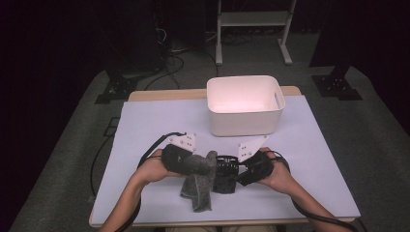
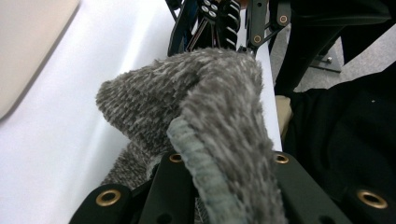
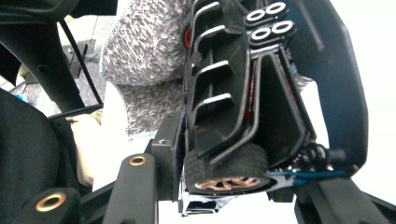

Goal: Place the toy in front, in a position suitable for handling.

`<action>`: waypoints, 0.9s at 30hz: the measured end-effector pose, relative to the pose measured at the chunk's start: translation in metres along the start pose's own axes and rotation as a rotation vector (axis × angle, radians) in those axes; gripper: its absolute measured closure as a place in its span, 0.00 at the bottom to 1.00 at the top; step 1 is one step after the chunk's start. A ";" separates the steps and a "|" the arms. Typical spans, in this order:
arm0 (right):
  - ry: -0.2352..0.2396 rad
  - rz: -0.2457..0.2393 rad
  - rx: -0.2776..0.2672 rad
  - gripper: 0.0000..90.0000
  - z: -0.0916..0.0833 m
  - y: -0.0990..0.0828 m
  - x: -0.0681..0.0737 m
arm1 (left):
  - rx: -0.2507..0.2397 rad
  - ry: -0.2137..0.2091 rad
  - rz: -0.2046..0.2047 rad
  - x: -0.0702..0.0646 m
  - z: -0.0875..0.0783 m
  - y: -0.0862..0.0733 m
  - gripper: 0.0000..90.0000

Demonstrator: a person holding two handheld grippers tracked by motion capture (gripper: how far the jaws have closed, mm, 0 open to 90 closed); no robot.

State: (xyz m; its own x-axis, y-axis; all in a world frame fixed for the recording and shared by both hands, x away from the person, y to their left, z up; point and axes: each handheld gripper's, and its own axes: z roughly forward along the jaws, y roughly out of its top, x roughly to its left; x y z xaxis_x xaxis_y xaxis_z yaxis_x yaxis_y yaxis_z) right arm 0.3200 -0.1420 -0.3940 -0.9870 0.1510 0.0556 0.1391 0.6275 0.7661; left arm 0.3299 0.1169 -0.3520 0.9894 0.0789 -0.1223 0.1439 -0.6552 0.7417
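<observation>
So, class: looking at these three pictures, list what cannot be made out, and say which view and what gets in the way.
- High view: the toy car is small and dark; its shape blurs into both tools.
- Left gripper view: the grey cloth covers the left tool tips.
- Right gripper view: the car is cut off by the top edge.
- High view: the white bin floor is washed out by glare.

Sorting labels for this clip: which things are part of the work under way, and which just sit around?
In use:
- grey cloth, clamped in the left tool
- black toy car, gripped by the right tool

Standing by:
- white bin, untouched
- white frame on the floor behind
</observation>
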 end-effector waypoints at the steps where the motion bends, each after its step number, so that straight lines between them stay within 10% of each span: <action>1: 0.000 0.001 -0.005 0.61 0.000 0.000 0.000 | -0.004 0.003 0.005 -0.001 -0.002 0.002 0.89; 13: -0.017 -0.020 0.003 0.61 0.004 0.004 0.004 | 0.043 0.015 0.118 -0.008 -0.004 0.053 0.89; 27: -0.009 0.003 0.014 0.61 -0.008 -0.005 0.002 | -0.063 -0.037 0.060 -0.002 0.008 0.030 0.88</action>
State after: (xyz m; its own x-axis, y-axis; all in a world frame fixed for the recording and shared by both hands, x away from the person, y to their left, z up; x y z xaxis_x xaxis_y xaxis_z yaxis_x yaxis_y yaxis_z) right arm 0.3169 -0.1507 -0.3930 -0.9857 0.1602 0.0522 0.1437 0.6375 0.7569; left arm 0.3318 0.0908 -0.3344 0.9949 0.0123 -0.1002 0.0869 -0.6089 0.7885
